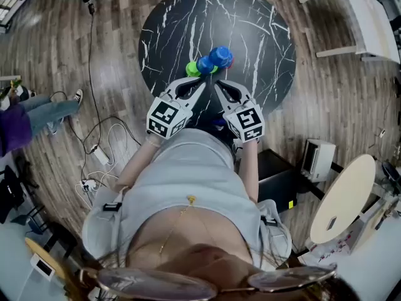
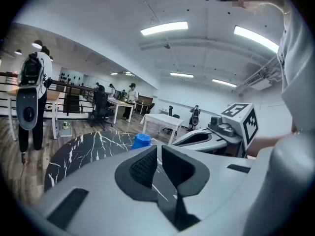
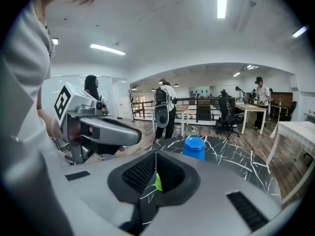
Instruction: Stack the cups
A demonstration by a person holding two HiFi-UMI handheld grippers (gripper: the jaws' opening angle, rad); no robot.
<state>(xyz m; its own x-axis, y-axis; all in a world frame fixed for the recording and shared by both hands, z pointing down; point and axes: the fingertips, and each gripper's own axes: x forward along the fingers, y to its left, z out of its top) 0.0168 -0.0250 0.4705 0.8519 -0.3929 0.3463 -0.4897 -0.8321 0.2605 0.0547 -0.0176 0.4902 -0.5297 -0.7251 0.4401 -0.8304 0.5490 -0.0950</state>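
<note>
Three small cups stand close together in a short diagonal row near the front edge of a round black marble bench (image 1: 250,36): a lime-green plastic cup (image 1: 193,69) at left, a blue plastic cup (image 1: 205,64) in the middle, and a second blue cup (image 1: 220,56) at right.

Light-grey left tongs (image 1: 202,83) and right tongs (image 1: 217,85) bear black-and-white marker cubes (image 1: 166,118).
</note>
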